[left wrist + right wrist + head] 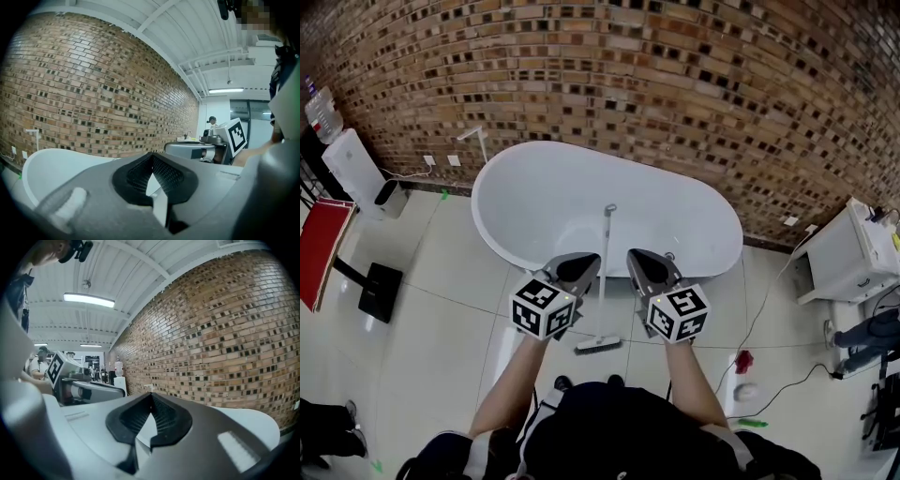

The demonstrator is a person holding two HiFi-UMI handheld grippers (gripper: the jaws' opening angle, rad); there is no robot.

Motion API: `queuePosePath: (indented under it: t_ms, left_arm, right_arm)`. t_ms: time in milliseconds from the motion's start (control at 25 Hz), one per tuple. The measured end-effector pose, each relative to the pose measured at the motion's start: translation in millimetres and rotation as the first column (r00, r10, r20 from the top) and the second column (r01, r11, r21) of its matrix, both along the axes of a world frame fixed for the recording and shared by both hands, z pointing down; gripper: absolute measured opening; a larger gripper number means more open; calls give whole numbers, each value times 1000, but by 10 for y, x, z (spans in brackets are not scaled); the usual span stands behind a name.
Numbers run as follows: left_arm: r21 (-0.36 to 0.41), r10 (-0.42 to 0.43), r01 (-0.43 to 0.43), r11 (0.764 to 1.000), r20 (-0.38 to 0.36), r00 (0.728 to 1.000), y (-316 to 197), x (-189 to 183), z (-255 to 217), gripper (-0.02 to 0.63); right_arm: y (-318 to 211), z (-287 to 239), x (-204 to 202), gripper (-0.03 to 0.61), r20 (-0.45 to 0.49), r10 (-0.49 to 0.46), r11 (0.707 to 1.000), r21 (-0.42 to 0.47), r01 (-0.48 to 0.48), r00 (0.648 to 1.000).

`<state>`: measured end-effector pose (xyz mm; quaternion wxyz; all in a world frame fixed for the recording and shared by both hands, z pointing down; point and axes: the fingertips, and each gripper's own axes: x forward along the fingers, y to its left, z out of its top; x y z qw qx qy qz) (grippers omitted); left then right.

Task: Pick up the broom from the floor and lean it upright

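One broom (607, 239) upright, bristles down

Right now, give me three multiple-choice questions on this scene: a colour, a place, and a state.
1. Tub colour? A black B green C white
2. Where is the broom? A inside the tub B upright against the tub C on the red board
3. Right gripper's jaws? A shut, empty B wide open C shut on the broom
Answers: C, the tub is plainly white; B, its handle stands up at the tub's rim; A, the pads meet with nothing between them.
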<state>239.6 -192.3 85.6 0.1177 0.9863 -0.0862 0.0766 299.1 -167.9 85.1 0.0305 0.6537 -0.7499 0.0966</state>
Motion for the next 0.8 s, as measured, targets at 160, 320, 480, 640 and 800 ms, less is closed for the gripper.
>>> queuePosePath:
  t_ms: [160, 320, 480, 640, 800]
  left_arm:
    - [-8, -20, 20, 1000, -20, 1000, 18, -74, -121, -2]
    - [-1, -39, 39, 999, -25, 999, 41, -117, -186, 0]
    - [6, -53, 53, 999, -25, 998, 25, -142, -209, 0]
    - [8, -59, 60, 998, -29, 998, 24, -143, -233, -2]
    - [7, -58, 59, 998, -29, 998, 61, -141, -238, -1]
  right_arm:
    - [25, -27, -162, 2, -17, -42, 999, -8, 42, 999]
    - [50, -27, -267, 2, -16, -76, 997, -9, 76, 997]
    - [41, -66, -291, 2, -22, -87, 996, 1, 87, 996]
    - [44, -101, -261, 2, -25, -87, 996, 9, 87, 996]
    - [64, -121, -251, 2, -23, -87, 996, 15, 87, 996]
